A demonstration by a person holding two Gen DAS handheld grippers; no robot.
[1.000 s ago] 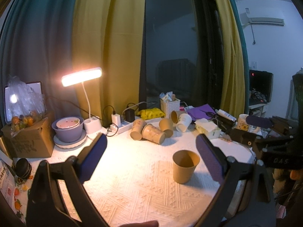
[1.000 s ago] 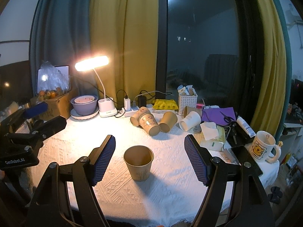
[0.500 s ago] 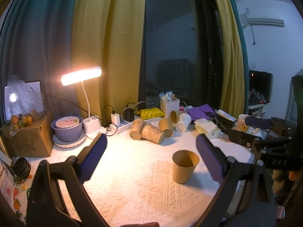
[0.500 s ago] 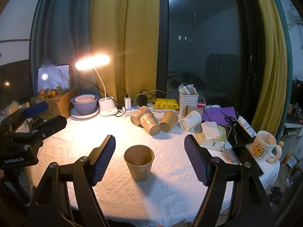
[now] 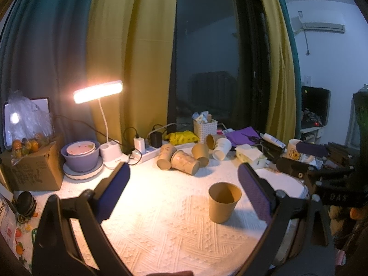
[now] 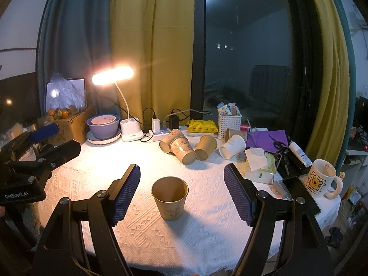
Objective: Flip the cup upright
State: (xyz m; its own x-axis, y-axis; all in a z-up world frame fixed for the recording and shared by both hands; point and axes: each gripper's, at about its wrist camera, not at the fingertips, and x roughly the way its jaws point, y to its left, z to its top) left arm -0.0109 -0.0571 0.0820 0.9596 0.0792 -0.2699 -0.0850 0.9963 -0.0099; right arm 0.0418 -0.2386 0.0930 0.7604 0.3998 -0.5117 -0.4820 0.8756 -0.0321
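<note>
A brown paper cup (image 5: 224,202) stands upright, mouth up, on the white tablecloth; it also shows in the right wrist view (image 6: 170,197). My left gripper (image 5: 184,193) is open and empty, with the cup just inside its right finger's side. My right gripper (image 6: 181,192) is open and empty, the cup standing between its fingers a little beyond the tips, touching neither. The right gripper shows at the right edge of the left wrist view (image 5: 308,158). The left gripper shows at the left of the right wrist view (image 6: 50,145).
Several paper cups (image 6: 184,148) lie on their sides at the back, with a white cup (image 6: 232,146). A lit desk lamp (image 6: 112,76), purple bowl (image 6: 103,126), power strip (image 6: 161,133), white basket (image 6: 229,120), tissue pack (image 6: 260,165) and a mug (image 6: 320,178) ring the table.
Almost nothing has moved. Both grippers stay open and the cup stands in the same place; the views shift only slightly.
</note>
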